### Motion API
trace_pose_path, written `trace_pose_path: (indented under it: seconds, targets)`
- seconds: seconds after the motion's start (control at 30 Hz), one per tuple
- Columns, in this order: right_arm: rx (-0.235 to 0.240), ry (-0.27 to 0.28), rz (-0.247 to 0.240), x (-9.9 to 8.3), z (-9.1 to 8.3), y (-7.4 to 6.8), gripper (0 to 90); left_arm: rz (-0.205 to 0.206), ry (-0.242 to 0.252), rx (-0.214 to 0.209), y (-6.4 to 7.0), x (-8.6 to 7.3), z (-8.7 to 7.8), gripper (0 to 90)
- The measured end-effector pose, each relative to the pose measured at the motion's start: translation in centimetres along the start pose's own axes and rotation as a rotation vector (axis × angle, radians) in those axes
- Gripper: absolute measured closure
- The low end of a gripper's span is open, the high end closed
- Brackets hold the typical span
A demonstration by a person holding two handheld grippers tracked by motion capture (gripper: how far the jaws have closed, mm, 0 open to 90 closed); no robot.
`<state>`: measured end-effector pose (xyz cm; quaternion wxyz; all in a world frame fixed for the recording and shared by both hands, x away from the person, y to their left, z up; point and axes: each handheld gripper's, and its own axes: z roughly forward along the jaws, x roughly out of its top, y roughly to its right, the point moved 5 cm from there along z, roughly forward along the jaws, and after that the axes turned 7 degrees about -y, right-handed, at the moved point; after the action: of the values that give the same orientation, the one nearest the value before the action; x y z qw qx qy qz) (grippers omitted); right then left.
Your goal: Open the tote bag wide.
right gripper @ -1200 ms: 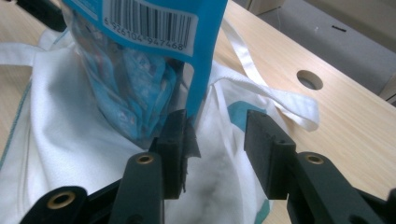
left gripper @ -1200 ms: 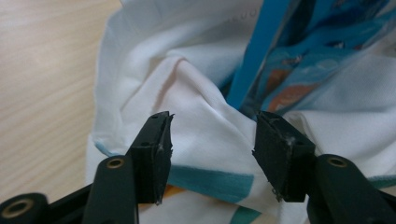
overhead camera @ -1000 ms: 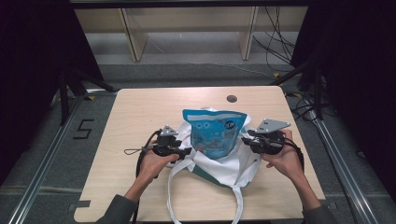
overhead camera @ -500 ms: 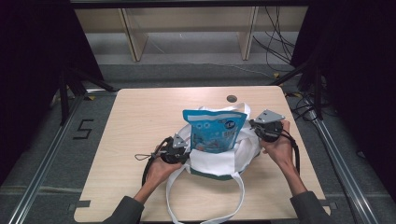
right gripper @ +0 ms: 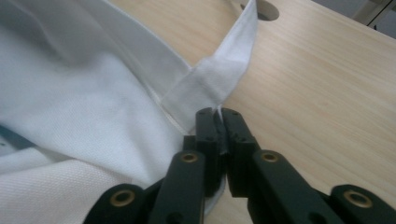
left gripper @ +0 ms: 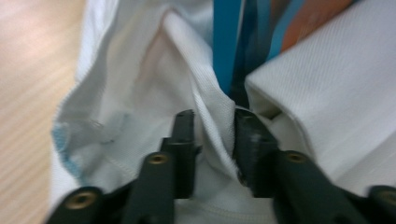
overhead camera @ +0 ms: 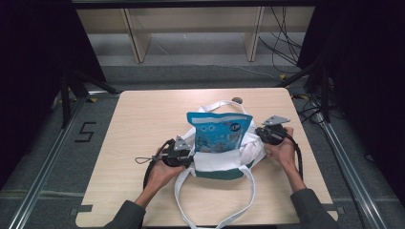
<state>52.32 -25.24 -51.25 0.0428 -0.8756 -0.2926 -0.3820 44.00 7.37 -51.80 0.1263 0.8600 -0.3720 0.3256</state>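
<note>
A white tote bag (overhead camera: 215, 163) with a teal bottom lies on the wooden table (overhead camera: 143, 124). A blue snack bag (overhead camera: 217, 131) stands upright in its mouth. My left gripper (overhead camera: 187, 154) is at the bag's left rim. In the left gripper view its jaws (left gripper: 212, 119) pinch a fold of the white fabric (left gripper: 140, 84), and the snack bag (left gripper: 226, 37) shows just beyond. My right gripper (overhead camera: 262, 134) is at the right rim. In the right gripper view it (right gripper: 218, 114) is shut tight on the rim of the bag (right gripper: 84, 93), where a handle strap (right gripper: 219, 70) is sewn on.
One handle loop (overhead camera: 215, 210) trails toward the table's near edge, and the other (overhead camera: 224, 105) lies behind the snack bag. A small dark round spot (overhead camera: 236, 100) sits near the far edge. Wooden shelving (overhead camera: 191, 24) stands beyond the table. Bare tabletop lies to the left.
The right gripper has moved away from the person with the rim, spreading the bag's mouth. One handle now lies on the far side. The left gripper has barely shifted.
</note>
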Motion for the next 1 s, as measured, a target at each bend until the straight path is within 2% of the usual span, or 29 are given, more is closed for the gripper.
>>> trace_pose_path:
  seconds: [0.03, 0.1, 0.13, 0.17, 0.2, 0.23, 0.27, 0.3, 0.4, 0.43, 0.47, 0.5, 0.53, 0.57, 0.6, 0.7, 0.73, 0.77, 0.8, 0.83, 0.87, 0.9, 0.97, 1.0]
  targets:
    - [0.000, 0.000, 0.000, 0.0, 0.0, 0.0, 78.9, -0.012, 0.016, -0.030, -0.1, 0.3, -0.6, 59.4]
    - [0.018, 0.043, 0.029, 0.7, -1.5, 0.3, 73.8, 0.003, 0.067, -0.030, -0.3, 1.0, -2.1, 54.9]
    - [0.028, 0.049, 0.028, 1.0, -2.3, 0.4, 72.3, 0.001, 0.083, -0.037, -0.4, 1.3, -2.6, 53.8]
    - [0.034, 0.058, 0.035, 1.2, -3.1, 0.2, 70.2, 0.013, 0.095, -0.033, -0.7, 1.6, -3.0, 53.9]
    - [0.032, 0.063, 0.020, 1.3, -3.7, 0.2, 69.8, 0.017, 0.106, -0.019, -1.0, 1.9, -3.5, 53.5]
    - [0.044, 0.066, 0.021, 1.3, -4.3, 0.1, 69.6, 0.009, 0.123, -0.013, -1.4, 2.2, -3.9, 53.6]
    - [0.055, 0.069, 0.018, 1.2, -4.9, -0.1, 69.1, -0.017, 0.132, -0.011, -1.8, 2.4, -4.1, 54.4]
    - [0.061, 0.070, 0.018, 1.1, -5.5, -0.4, 67.7, -0.008, 0.138, 0.020, -2.3, 2.6, -4.3, 54.8]
    - [0.067, 0.057, -0.003, 0.8, -6.9, -1.1, 63.5, -0.026, 0.156, 0.084, -3.8, 3.6, -3.2, 56.4]
    - [0.067, 0.053, 0.009, 0.8, -7.2, -1.3, 63.2, -0.025, 0.141, 0.113, -4.1, 3.8, -2.8, 56.7]
    - [0.062, 0.055, 0.009, 0.7, -7.5, -1.3, 63.5, 0.004, 0.119, 0.132, -4.5, 4.0, -2.1, 58.1]
    - [0.059, 0.062, -0.010, 0.7, -7.6, -1.3, 66.3, -0.003, 0.138, 0.137, -4.7, 4.4, -1.4, 59.6]
    - [0.067, 0.056, -0.015, 0.6, -7.6, -1.6, 70.3, 0.038, 0.129, 0.142, -5.2, 4.7, -0.8, 64.6]
    - [0.068, 0.048, -0.020, 0.5, -7.4, -1.6, 73.9, 0.046, 0.110, 0.142, -5.7, 4.8, -0.3, 68.5]
    - [0.068, 0.030, -0.044, 0.2, -7.0, -1.5, 77.3, 0.038, 0.110, 0.149, -6.0, 4.8, 0.3, 71.7]
    - [0.051, -0.003, -0.051, -0.6, -5.6, -1.0, 85.0, -0.027, 0.115, 0.110, -7.0, 4.6, 2.2, 83.2]
    - [0.047, -0.014, -0.040, -1.0, -5.1, -0.9, 86.3, -0.048, 0.118, 0.098, -7.3, 4.4, 2.7, 83.9]
    - [0.047, -0.031, -0.054, -1.3, -4.7, -0.7, 86.9, -0.075, 0.115, 0.075, -7.5, 4.2, 3.1, 84.8]
    - [0.042, -0.029, -0.048, -1.5, -4.3, -0.5, 87.3, -0.101, 0.104, 0.054, -7.6, 4.0, 3.6, 85.4]
    - [0.045, -0.028, -0.037, -1.7, -3.9, -0.4, 87.4, -0.107, 0.100, 0.056, -7.7, 4.0, 3.8, 85.4]
    - [0.049, -0.037, -0.028, -1.8, -3.8, -0.4, 87.5, -0.096, 0.082, 0.058, -7.8, 4.0, 4.1, 85.6]
    - [0.049, -0.044, -0.030, -1.8, -3.6, -0.3, 87.6, -0.060, 0.051, 0.066, -8.0, 3.9, 4.2, 85.6]
    - [0.039, -0.050, -0.043, -2.0, -3.2, -0.3, 87.8, -0.060, 0.041, 0.053, -8.1, 3.8, 4.4, 85.7]
    - [0.032, -0.057, -0.052, -2.1, -3.0, -0.3, 87.9, -0.075, 0.047, 0.052, -8.0, 3.8, 4.4, 85.7]
